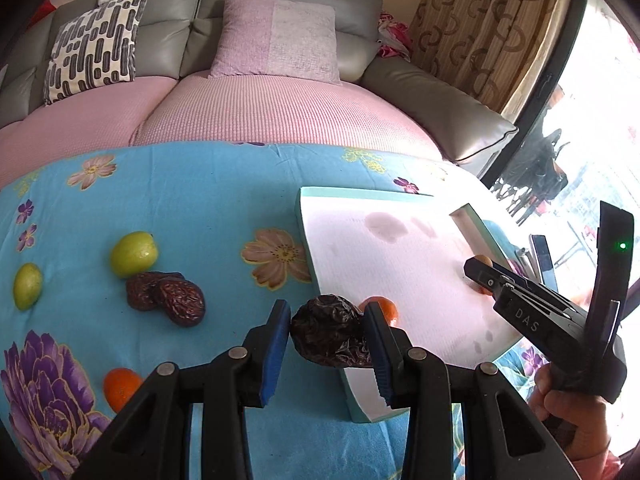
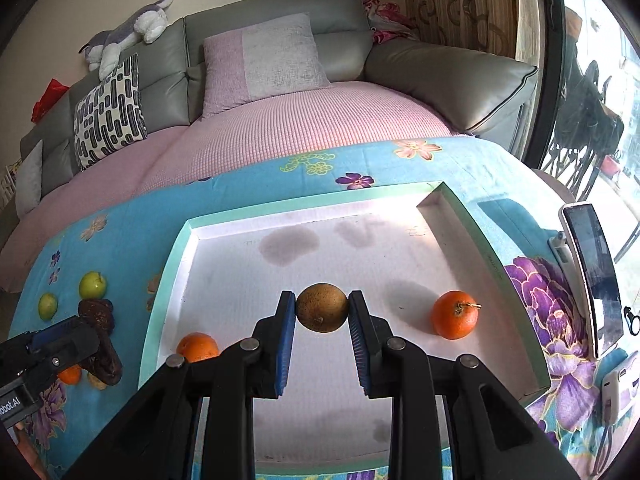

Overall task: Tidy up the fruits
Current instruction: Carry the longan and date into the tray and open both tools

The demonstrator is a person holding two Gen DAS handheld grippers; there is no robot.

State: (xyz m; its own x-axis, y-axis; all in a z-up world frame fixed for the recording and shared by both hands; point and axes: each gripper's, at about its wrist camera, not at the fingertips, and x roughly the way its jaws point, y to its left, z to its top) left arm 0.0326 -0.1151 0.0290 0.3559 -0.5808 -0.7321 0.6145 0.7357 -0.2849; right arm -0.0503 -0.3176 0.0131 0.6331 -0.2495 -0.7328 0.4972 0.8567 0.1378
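Note:
In the left wrist view my left gripper (image 1: 326,314) is shut on a dark wrinkled date (image 1: 328,336), held over the near-left edge of the white tray (image 1: 360,194). An orange (image 1: 382,308) peeks out behind its right finger. My right gripper (image 2: 322,304) is shut on a round brown fruit (image 2: 322,308) above the middle of the tray (image 2: 166,280). Two oranges (image 2: 455,314) (image 2: 198,346) lie in the tray. Left of it on the cloth lie two green fruits (image 1: 134,254) (image 1: 27,285), two dates (image 1: 166,296) and an orange (image 1: 120,388).
The tray rests on a blue flowered cloth (image 1: 192,200) in front of a grey sofa with cushions (image 2: 264,56). A phone (image 2: 592,276) stands on a holder at the tray's right, with a white power bank (image 2: 614,392) nearer. A hand (image 1: 568,400) holds the right gripper.

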